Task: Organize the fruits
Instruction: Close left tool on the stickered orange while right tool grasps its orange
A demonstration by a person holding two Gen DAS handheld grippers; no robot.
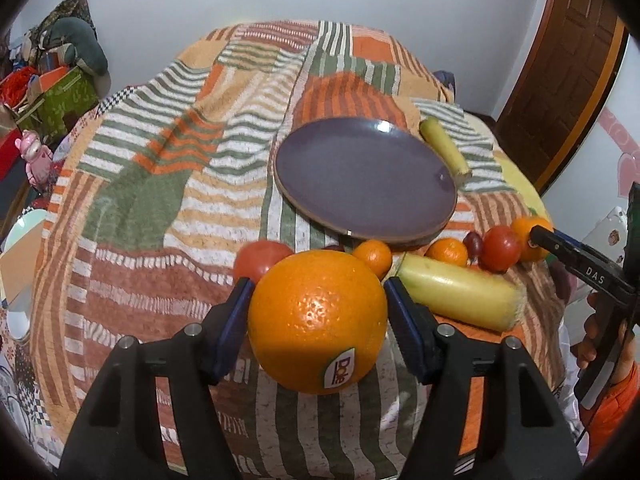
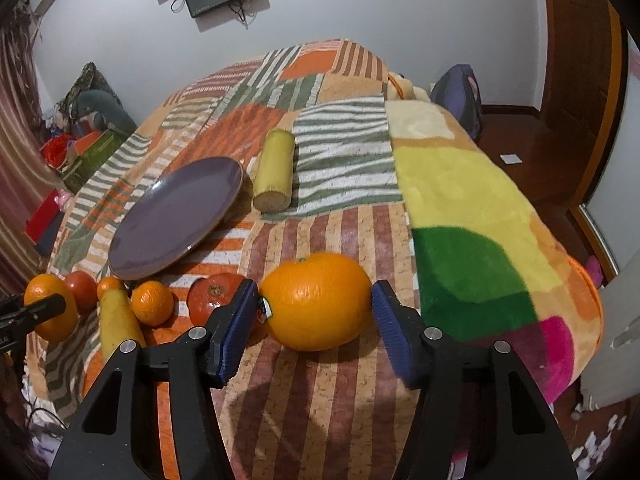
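A large orange (image 1: pixel 318 322) lies on the striped blanket (image 1: pixel 160 208) between the left gripper (image 1: pixel 318 296)'s pads, their contact unclear. The right gripper (image 2: pixel 314 300) straddles another orange (image 2: pixel 318 300), small gaps showing. Tomato (image 1: pixel 262 262), mandarin (image 1: pixel 374 256) and yellow cylinder (image 1: pixel 460 298) crowd before the empty plate (image 1: pixel 364 178).

A glossy glazed plate (image 1: pixel 364 178) is lying on a woven cloth blanket (image 1: pixel 160 184); the orange (image 1: pixel 316 320) is showing dimpled, shiny peel.
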